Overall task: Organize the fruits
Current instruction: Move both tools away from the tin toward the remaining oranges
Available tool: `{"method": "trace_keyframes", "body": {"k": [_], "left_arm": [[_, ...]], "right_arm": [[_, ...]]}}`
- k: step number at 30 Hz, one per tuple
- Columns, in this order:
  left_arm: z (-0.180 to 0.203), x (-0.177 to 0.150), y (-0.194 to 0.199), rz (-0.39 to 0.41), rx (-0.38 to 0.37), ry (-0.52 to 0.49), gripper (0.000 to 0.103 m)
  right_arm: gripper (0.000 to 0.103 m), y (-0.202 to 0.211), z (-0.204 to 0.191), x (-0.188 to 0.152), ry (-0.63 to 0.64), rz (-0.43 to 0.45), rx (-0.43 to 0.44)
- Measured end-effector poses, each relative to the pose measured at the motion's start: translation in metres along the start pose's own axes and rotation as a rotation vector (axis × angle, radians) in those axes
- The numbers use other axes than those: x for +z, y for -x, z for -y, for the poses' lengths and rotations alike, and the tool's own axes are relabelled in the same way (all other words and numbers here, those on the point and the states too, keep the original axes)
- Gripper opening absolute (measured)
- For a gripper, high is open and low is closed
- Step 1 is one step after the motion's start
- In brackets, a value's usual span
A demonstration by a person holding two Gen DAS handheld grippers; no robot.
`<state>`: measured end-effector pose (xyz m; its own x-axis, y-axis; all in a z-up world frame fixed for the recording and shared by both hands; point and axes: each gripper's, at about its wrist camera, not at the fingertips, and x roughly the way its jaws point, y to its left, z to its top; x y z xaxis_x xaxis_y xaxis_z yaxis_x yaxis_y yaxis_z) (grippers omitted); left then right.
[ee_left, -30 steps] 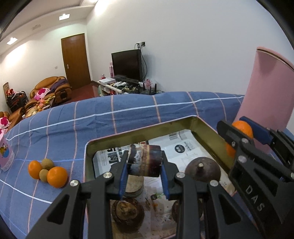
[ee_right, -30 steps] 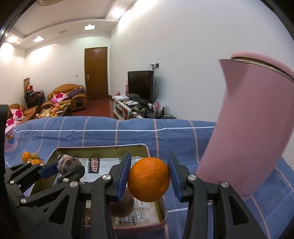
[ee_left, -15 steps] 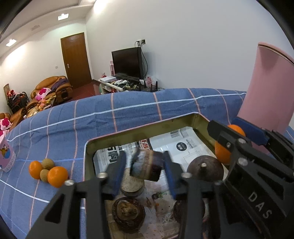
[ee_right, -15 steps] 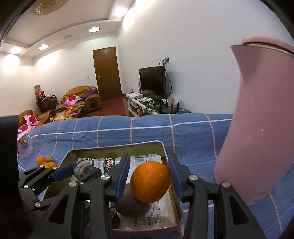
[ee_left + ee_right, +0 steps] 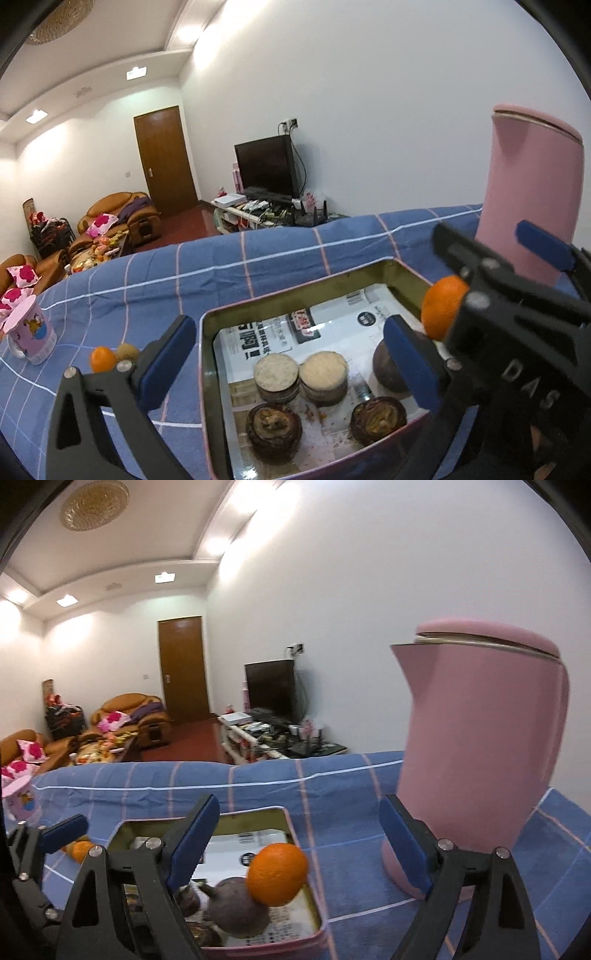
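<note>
Closest to me, the left gripper (image 5: 288,354) hangs over the near end of the shallow pink-sided metal tin (image 5: 207,373); its blue-padded fingers (image 5: 166,354) are spreading wide with nothing between them. Beneath them, on the printed paper lining the tin, sit two pale-topped round cut fruit halves (image 5: 275,374) side by side and two dark brown halves with their hollow sides up (image 5: 273,426) nearer the front wall.

The right gripper (image 5: 299,834) is over the tin's right-hand end, its fingers (image 5: 404,836) also opening. The round orange mandarin (image 5: 277,873) is clear of both pads and rests against a dark purple round fruit with a stem (image 5: 236,906) by the tin's right wall.

The tin stands on a tabletop covered in blue checked cloth (image 5: 229,262). To its left on the cloth lie a small orange (image 5: 102,359) and a brownish fruit (image 5: 127,350), touching, and further left a pink cartoon cup (image 5: 31,332). To the right of the tin stands a tall pink kettle (image 5: 480,746). Beyond are a black television (image 5: 266,166) and a brown wooden door (image 5: 166,158).
</note>
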<state>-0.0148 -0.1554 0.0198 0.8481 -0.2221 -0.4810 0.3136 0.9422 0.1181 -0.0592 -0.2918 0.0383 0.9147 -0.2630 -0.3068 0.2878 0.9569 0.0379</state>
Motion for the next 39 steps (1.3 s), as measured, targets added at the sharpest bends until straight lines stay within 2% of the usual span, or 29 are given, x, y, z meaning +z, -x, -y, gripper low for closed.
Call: {"method": "trace_keyframes", "body": {"k": [6, 16, 25, 31, 39], "left_arm": [[-0.015, -0.002, 0.002, 0.009, 0.034, 0.036, 0.103], [-0.021, -0.012, 0.021, 0.089, 0.098, 0.028, 0.103], [-0.031, -0.018, 0.033, 0.099, 0.095, 0.034, 0.103], [-0.039, -0.023, 0.034, 0.068, 0.076, 0.048, 0.103], [-0.055, -0.03, 0.042, 0.074, 0.089, 0.04, 0.103]], "right_arm": [[0.089, 0.008, 0.0, -0.004, 0.008, 0.039, -0.04], [0.089, 0.021, 0.0, -0.006, -0.02, 0.056, -0.083], [0.089, 0.04, -0.009, -0.01, -0.018, 0.07, -0.122], [0.089, 0.05, -0.018, -0.014, -0.019, 0.056, -0.101], [0.089, 0.054, -0.036, -0.016, -0.01, 0.046, -0.086]]}}
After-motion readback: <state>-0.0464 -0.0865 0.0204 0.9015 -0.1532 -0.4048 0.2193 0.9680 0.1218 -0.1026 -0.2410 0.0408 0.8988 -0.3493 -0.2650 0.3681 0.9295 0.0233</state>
